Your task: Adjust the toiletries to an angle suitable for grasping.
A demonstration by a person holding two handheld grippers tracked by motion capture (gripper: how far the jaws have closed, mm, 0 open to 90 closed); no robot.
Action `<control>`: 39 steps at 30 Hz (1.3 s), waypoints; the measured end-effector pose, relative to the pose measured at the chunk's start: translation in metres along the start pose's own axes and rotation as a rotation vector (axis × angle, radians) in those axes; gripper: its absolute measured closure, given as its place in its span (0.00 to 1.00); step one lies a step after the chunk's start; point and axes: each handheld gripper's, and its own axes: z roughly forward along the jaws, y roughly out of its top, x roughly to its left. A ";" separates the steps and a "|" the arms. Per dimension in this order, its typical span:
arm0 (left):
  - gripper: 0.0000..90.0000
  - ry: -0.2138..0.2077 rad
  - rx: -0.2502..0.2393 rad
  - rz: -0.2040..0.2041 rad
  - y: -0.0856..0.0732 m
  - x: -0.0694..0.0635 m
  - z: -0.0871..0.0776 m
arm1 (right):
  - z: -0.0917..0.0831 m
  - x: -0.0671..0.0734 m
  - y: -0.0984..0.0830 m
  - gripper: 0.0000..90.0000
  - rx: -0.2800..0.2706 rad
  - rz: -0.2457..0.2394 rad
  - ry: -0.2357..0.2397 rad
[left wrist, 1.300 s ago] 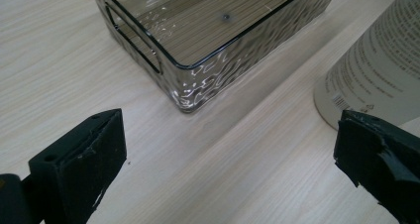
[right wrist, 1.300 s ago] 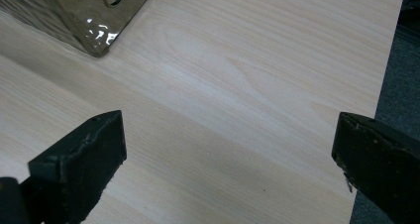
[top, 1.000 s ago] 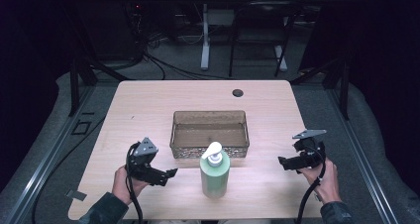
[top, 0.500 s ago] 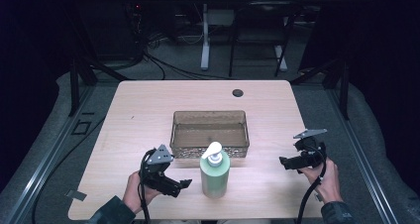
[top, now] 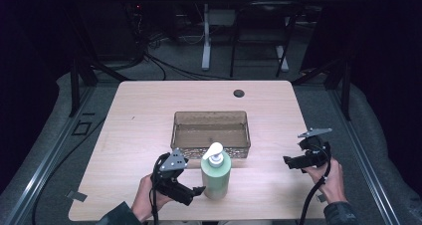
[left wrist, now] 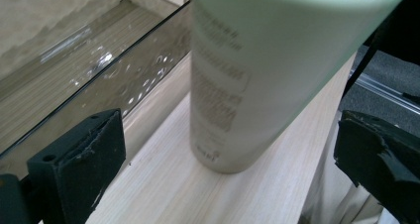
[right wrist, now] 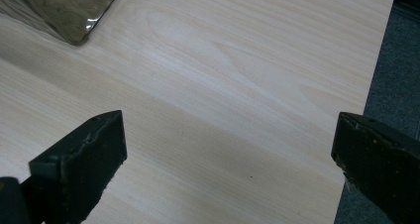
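**Left claw beside the soap bottle**

The green pump soap bottle (top: 216, 172) stands upright near the front edge of the tabletop (top: 149, 110), just before the clear brown tray (top: 210, 130). The left claw (top: 195, 191) is wide apart, almost at its base. The right claw (top: 287, 161), also apart, hangs near the right edge.

Light is falling from above onto the table (top: 149, 115), while the room around is sitting in near darkness. Glare is glinting off the tray (left wrist: 99, 65), and the bottle (left wrist: 247, 60) is looking smeared, close and out of focus.
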 end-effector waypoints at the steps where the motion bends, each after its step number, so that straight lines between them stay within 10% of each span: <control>1: 0.00 0.003 -0.012 -0.001 0.001 -0.001 0.001 | 0.000 -0.001 0.000 0.00 -0.005 0.004 0.002; 39: 0.13 0.031 -0.154 0.015 0.018 -0.018 0.029 | 0.003 -0.001 -0.001 0.00 0.017 0.007 0.019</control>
